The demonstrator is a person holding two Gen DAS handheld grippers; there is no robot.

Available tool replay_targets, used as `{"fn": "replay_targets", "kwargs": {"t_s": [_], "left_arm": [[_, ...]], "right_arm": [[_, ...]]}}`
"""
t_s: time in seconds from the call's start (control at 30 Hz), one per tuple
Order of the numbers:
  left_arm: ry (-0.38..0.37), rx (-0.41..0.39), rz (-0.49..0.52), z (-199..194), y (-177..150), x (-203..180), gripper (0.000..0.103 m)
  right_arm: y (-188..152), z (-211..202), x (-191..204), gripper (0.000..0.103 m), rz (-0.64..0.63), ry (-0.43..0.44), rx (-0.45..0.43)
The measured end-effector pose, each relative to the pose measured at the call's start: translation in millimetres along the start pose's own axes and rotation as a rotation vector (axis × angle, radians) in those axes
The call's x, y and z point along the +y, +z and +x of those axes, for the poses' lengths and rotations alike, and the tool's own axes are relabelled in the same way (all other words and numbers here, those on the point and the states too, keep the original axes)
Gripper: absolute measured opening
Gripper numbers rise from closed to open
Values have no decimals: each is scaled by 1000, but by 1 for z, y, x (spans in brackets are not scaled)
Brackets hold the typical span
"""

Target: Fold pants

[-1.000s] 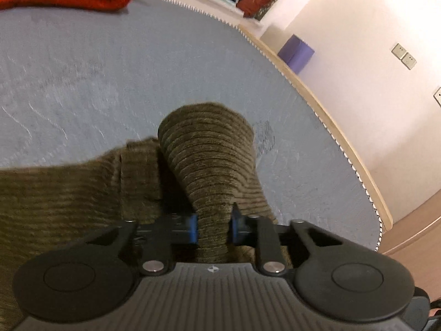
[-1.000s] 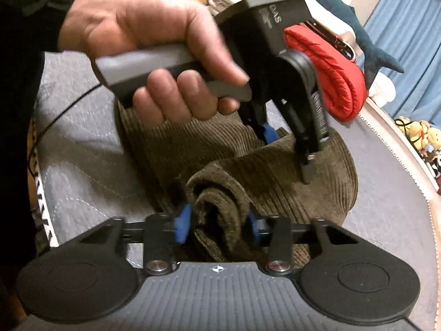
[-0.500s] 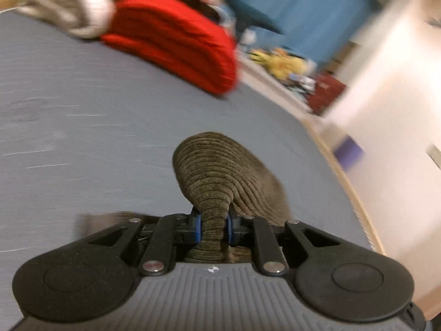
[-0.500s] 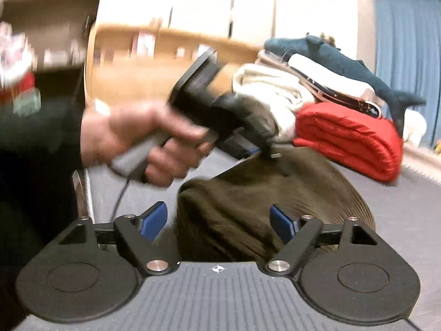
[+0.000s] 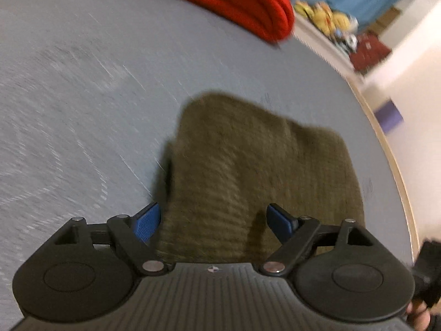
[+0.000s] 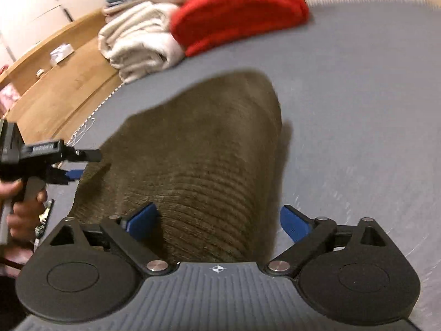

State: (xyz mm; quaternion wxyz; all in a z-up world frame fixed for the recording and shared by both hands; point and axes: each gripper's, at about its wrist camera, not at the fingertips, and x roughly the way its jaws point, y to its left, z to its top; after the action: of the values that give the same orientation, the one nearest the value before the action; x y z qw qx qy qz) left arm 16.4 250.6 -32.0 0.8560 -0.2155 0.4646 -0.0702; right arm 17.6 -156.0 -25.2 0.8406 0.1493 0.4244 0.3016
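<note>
With the olive corduroy pants lying folded on the grey mat, keep the left gripper and right gripper spread wide and empty — lift straight up to avoid snagging the fold.

left gripper spread wide, right gripper likewise

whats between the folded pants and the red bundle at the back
Only bare grey mat. The right wrist view shows a clear strip between the olive pants and the red bundle; the left wrist view agrees.
</note>
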Motion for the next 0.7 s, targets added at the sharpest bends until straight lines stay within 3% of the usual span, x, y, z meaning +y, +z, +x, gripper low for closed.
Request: {"fn": "replay_targets", "kwargs": {"t_s": [0.1, 0.2, 0.27, 0.3, 0.33, 0.43, 0.57, 0.7], "left_arm": [[-4, 49, 38, 22, -5, -3, 90], [-26, 64, 12, 31, -5, 5, 90], [-32, 66, 18, 34, -4, 6, 85], [-30, 65, 25, 35, -3, 6, 83], [-24, 62, 41, 34, -3, 4, 80], [-10, 44, 84, 34, -5, -9, 69], [-27, -1, 67, 21, -7, -22, 54], [-91, -34, 84, 20, -8, -52, 48]], "right_arm": [[1, 10, 4, 97, 19, 52, 42], [3, 17, 9, 95, 14, 68, 56], [4, 16, 10, 84, -1, 81, 54], [4, 13, 9, 72, -10, 82, 49], [5, 12, 10, 55, -20, 80, 44], [6, 6, 11, 39, -18, 84, 18], [8, -4, 14, 35, -23, 80, -39], [25, -34, 8, 34, 11, 98, -134]]}}
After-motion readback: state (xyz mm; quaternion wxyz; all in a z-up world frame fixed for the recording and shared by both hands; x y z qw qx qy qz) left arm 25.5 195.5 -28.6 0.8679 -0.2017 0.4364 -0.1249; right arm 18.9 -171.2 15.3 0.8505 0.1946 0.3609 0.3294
